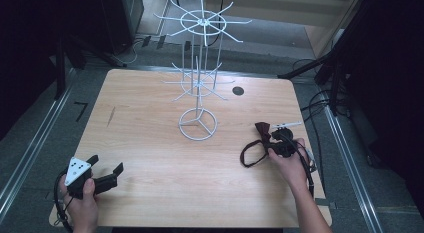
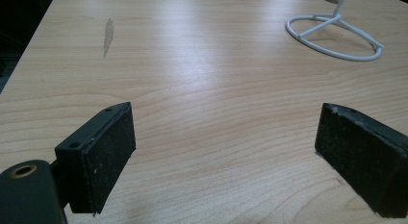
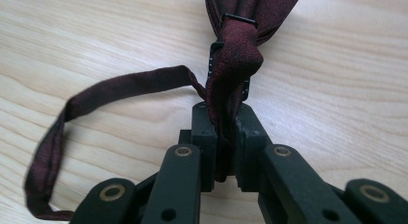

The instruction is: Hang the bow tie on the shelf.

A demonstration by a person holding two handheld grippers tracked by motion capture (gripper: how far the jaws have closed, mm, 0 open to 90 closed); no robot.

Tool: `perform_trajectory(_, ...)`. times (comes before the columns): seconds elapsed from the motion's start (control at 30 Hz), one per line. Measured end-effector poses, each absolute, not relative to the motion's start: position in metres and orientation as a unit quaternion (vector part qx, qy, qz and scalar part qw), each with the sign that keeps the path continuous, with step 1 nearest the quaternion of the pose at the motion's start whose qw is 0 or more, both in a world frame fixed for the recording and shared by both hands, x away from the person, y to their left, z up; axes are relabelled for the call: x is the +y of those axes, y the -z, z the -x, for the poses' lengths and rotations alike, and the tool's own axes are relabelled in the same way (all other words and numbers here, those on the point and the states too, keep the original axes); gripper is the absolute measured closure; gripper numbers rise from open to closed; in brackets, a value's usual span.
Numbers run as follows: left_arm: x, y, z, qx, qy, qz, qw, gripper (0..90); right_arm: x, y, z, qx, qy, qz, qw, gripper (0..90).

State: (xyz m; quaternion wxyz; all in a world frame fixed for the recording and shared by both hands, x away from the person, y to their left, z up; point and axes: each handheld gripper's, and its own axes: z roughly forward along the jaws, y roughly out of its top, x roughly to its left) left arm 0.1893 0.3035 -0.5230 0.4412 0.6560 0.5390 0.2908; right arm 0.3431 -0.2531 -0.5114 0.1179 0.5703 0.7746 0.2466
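The bow tie (image 3: 235, 56) is lying on the tabletop (image 1: 150, 143), pinched at its knot by the right tongs (image 3: 225, 137), whose jaws are pressing together on the dark red fabric. Its strap (image 3: 62, 132) is looping away to the left of those jaws and resting flat on the wood. In the high view the bow tie (image 1: 257, 140) is sitting just ahead of the right hand (image 1: 287, 158), which is reaching in low from the near right edge with the forearm angling inward. The right gripper view is showing a black clip behind the knot, too small to make out from above. The white wire rack (image 1: 198, 83) is standing well beyond the tongs, mid-tabletop. The left hand (image 1: 80, 193) is holding the left tongs (image 1: 106, 165) at the near left corner, jaws standing wide apart over bare wood; their own view is catching the rack's ring base (image 2: 334, 39).
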Motion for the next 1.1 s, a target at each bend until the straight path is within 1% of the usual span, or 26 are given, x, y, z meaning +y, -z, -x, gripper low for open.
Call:
perform_trajectory(0.5, 0.304, 0.523, -0.189, 0.539, -0.291, -0.656, 0.441, 7.5, -0.237, 0.474, -0.334, 0.749, -0.345, -0.543, 0.159, 82.7)
perform_trajectory(0.83, 0.304, 0.523, -0.189, 0.539, -0.29, -0.655, 0.443, 7.5, -0.222, 0.458, -0.33, 0.735, -0.399, -0.522, 0.163, 82.5)
perform_trajectory(1.1, 0.304, 0.523, -0.189, 0.539, -0.29, -0.655, 0.443, 7.5, -0.213, 0.443, -0.324, 0.728, -0.433, -0.501, 0.177, 82.4)
